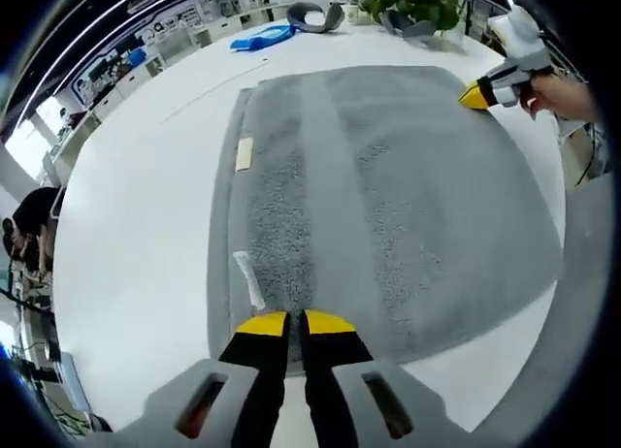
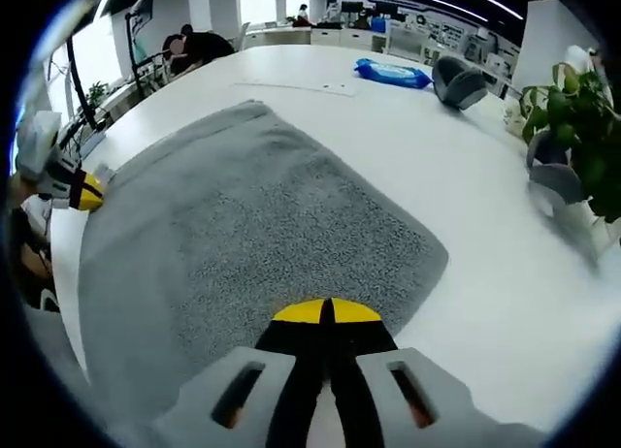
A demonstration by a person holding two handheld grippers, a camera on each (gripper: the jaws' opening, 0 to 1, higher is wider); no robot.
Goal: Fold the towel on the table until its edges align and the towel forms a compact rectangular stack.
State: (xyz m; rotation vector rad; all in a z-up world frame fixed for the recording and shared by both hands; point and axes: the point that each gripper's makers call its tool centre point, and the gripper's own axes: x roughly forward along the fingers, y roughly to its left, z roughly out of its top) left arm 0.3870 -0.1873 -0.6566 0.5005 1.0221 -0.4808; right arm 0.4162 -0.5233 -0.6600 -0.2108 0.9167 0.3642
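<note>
A grey towel (image 1: 388,206) lies spread on the round white table (image 1: 136,225), with a folded band along its left side, a tan tag (image 1: 244,153) and a white label (image 1: 249,278). My left gripper (image 1: 295,323) sits at the towel's near edge, its yellow-tipped jaws closed on the cloth. The right gripper (image 1: 477,95) shows at the far right corner, held by a hand (image 1: 558,94). In the right gripper view the towel (image 2: 262,225) runs away from my right gripper (image 2: 325,311), whose jaws are shut on its edge. The left gripper (image 2: 82,192) pinches the far left corner.
A blue packet (image 1: 260,38) (image 2: 393,74), grey headphones (image 1: 315,18) (image 2: 458,82) and a potted plant (image 1: 412,0) (image 2: 572,109) stand along the table's far side. A person (image 2: 194,46) sits at a desk beyond the table. Bare table top surrounds the towel.
</note>
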